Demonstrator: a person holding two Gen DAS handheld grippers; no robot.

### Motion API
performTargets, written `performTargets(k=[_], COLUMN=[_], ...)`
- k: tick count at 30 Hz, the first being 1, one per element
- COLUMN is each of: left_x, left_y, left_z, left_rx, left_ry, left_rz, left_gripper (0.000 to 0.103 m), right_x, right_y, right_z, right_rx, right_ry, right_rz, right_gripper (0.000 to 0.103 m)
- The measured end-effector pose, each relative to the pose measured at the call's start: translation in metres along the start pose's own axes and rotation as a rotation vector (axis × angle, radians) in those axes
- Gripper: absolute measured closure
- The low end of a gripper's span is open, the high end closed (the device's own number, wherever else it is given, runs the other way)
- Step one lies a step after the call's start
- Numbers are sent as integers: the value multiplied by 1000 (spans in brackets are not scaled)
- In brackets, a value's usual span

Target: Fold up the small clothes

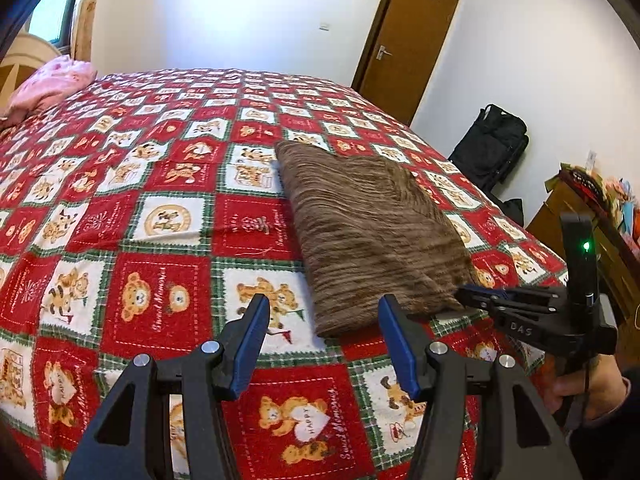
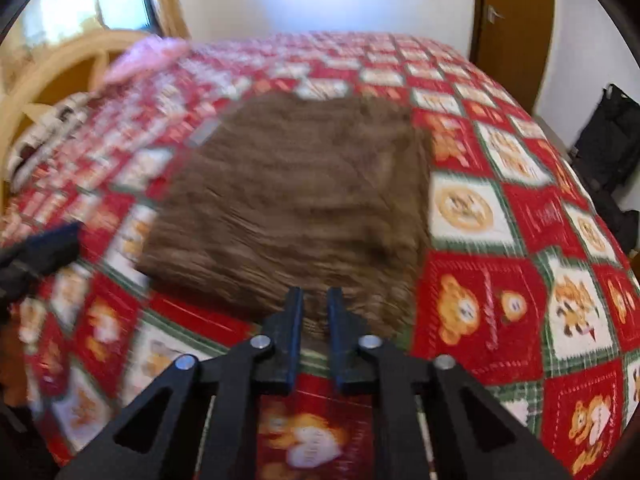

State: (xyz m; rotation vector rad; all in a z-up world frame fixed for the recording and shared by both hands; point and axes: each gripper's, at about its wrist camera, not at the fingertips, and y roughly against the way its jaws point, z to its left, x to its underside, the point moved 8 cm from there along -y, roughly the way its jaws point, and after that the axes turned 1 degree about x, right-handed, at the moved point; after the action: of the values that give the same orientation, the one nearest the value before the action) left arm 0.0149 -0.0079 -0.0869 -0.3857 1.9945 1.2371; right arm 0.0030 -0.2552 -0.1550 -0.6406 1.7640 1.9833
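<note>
A brown ribbed garment (image 1: 372, 232) lies folded into a flat rectangle on the red teddy-bear bedspread (image 1: 160, 220). My left gripper (image 1: 325, 300) hovers open just short of its near left corner, with nothing between the blue pads (image 1: 252, 344). In the right wrist view, which is blurred, the garment (image 2: 296, 200) fills the middle. My right gripper (image 2: 314, 292) is shut, with its tips at the near edge of the garment; no cloth shows between its fingers. From the left wrist view the right gripper (image 1: 466, 294) points at the garment's near right corner.
A pink cloth (image 1: 52, 84) lies at the bed's far left by a wooden headboard (image 2: 60, 64). A brown door (image 1: 408, 40), a black bag (image 1: 492, 148) and a cluttered wooden cabinet (image 1: 592, 208) stand beyond the bed's right edge. A hand (image 1: 580, 384) holds the right gripper.
</note>
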Motion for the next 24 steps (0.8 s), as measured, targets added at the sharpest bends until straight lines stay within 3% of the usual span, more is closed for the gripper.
performTargets(k=[5,8,11,14,17,20,24], left_x=[-13,-19,-18,-10,5,15,8], left_y=[-11,-26,-42,-58,-70,-72,-60], left_z=[6,1,-4,-7,-4,4,5], left_rx=[10,1,-41,-62,-94,-70,-60], left_ry=[16,6,-18,-40,-70,-64,-105], left_rz=[2,8,18,64,122,130,146], left_gripper=[45,45,45,45,45,45,45], right_x=[4,-14,-44,-70,-72,-68,-68], right_y=[11,34,43,22,-15,-40,-33], right_z=[-33,-21,-9,7,7,-23,-44], right_rx=[45,44,27,20,16,118,-4], right_ry=[-72,-37,-24,27,46,19,-136], right_rz=[12,-71,-148,-149,-77,-64,-67], right_gripper=[100,90,90,89,92,99,101])
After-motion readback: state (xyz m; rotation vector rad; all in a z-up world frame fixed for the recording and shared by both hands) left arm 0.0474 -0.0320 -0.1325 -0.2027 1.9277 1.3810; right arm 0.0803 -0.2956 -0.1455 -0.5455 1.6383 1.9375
